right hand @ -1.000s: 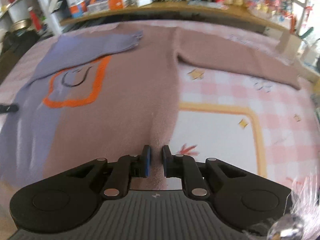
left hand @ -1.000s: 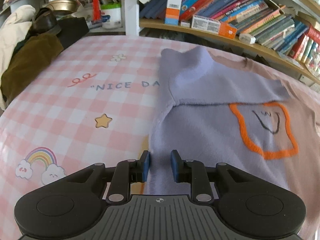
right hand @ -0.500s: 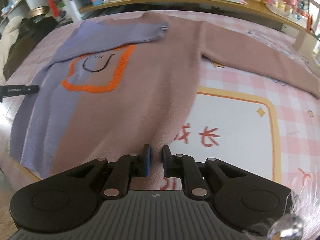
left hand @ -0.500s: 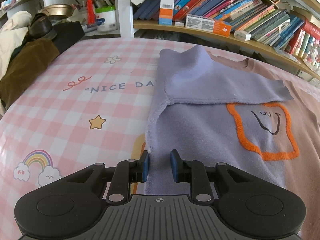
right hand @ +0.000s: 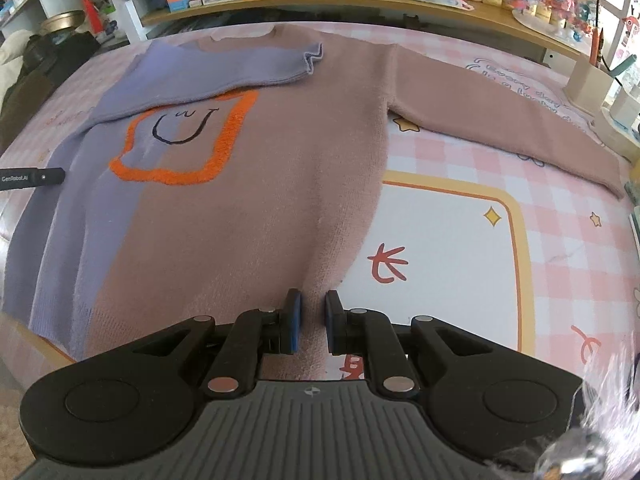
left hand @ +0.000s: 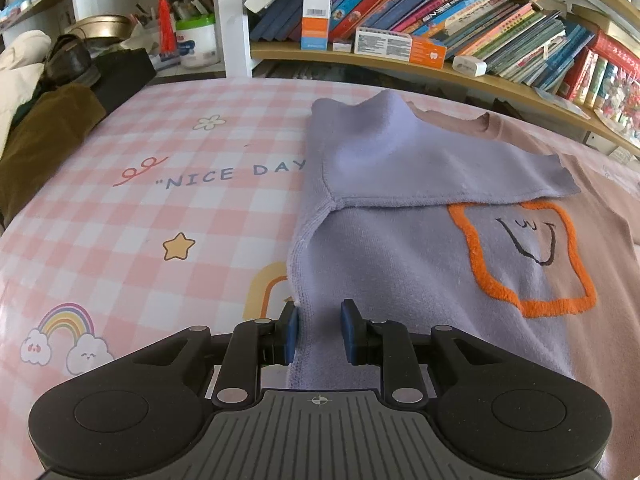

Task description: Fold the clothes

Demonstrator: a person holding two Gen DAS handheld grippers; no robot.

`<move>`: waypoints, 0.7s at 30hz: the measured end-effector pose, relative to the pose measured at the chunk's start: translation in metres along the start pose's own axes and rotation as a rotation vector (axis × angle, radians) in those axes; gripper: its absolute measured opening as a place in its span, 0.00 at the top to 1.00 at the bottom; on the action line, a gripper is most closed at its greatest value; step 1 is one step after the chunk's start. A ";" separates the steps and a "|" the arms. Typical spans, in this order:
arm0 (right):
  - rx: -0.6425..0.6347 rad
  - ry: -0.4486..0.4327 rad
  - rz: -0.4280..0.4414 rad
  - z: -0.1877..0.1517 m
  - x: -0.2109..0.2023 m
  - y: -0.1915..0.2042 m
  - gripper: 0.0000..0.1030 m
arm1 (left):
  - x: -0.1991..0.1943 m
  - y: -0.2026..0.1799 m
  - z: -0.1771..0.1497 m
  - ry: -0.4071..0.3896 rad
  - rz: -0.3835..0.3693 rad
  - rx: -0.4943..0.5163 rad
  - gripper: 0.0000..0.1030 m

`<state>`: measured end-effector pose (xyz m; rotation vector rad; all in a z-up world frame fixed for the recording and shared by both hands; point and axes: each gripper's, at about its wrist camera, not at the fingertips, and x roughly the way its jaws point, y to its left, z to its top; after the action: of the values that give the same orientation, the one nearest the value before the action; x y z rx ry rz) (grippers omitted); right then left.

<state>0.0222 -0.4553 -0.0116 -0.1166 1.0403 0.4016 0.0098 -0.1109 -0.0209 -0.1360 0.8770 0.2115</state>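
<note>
A sweater (left hand: 400,264) (right hand: 280,168), purple on one half and brown-pink on the other, lies flat on the pink checked tablecloth (left hand: 160,220). An orange-outlined smiley patch (left hand: 528,256) sits on its chest. Its purple sleeve (left hand: 420,168) is folded across the chest; the brown-pink sleeve (right hand: 500,128) stretches out to the right. My left gripper (left hand: 320,334) is shut on the purple bottom corner, with fabric filling the gap between its pads. My right gripper (right hand: 312,320) pinches the brown-pink bottom corner, and a crease runs up from its pads.
Bookshelves (left hand: 440,20) run along the table's far side. Bundled clothes and a shoe (left hand: 36,128) sit at the left end. A wooden box (right hand: 592,84) stands at the right edge. A black part of the left gripper (right hand: 32,178) shows at the left.
The right wrist view has shifted, so more of the sweater and the table's near edge now shows. Both grips stay as they were, and the sweater has not visibly moved.
</note>
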 end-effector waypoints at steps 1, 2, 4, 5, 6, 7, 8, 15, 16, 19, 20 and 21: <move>0.003 0.000 0.000 0.000 0.000 0.000 0.89 | 0.000 0.000 0.000 -0.001 0.000 0.002 0.78; 0.008 -0.001 0.003 0.000 0.000 0.000 0.89 | 0.000 0.000 0.000 -0.001 -0.003 0.000 0.78; 0.017 0.001 0.017 0.000 0.000 0.001 0.89 | 0.000 0.001 0.000 -0.004 -0.005 0.002 0.78; 0.021 0.003 0.026 0.000 0.000 0.001 0.89 | 0.000 0.001 0.000 -0.007 -0.003 0.003 0.78; 0.024 0.004 0.036 -0.001 0.000 0.002 0.89 | -0.003 0.002 0.000 -0.016 0.002 0.002 0.78; 0.015 0.003 0.040 -0.001 0.000 0.004 0.89 | -0.006 0.002 0.002 -0.030 0.007 0.003 0.78; 0.014 0.003 0.042 -0.001 0.000 0.003 0.89 | -0.012 0.002 0.005 -0.050 0.016 0.008 0.78; 0.035 -0.004 0.043 -0.003 -0.002 -0.008 0.89 | -0.047 -0.034 0.036 -0.200 -0.011 0.155 0.78; 0.028 -0.004 0.043 -0.003 -0.002 -0.007 0.88 | -0.047 -0.047 0.039 -0.202 -0.035 0.191 0.78; 0.011 -0.001 0.054 -0.003 -0.001 -0.005 0.84 | -0.039 -0.091 0.043 -0.195 -0.110 0.286 0.77; 0.011 -0.003 0.059 -0.003 -0.002 -0.005 0.78 | -0.035 -0.104 0.043 -0.187 -0.130 0.315 0.77; 0.010 -0.009 0.058 -0.004 -0.003 -0.006 0.71 | -0.030 -0.120 0.043 -0.178 -0.148 0.351 0.77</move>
<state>0.0196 -0.4624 -0.0117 -0.0756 1.0389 0.4488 0.0519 -0.2225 0.0332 0.1430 0.7109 -0.0698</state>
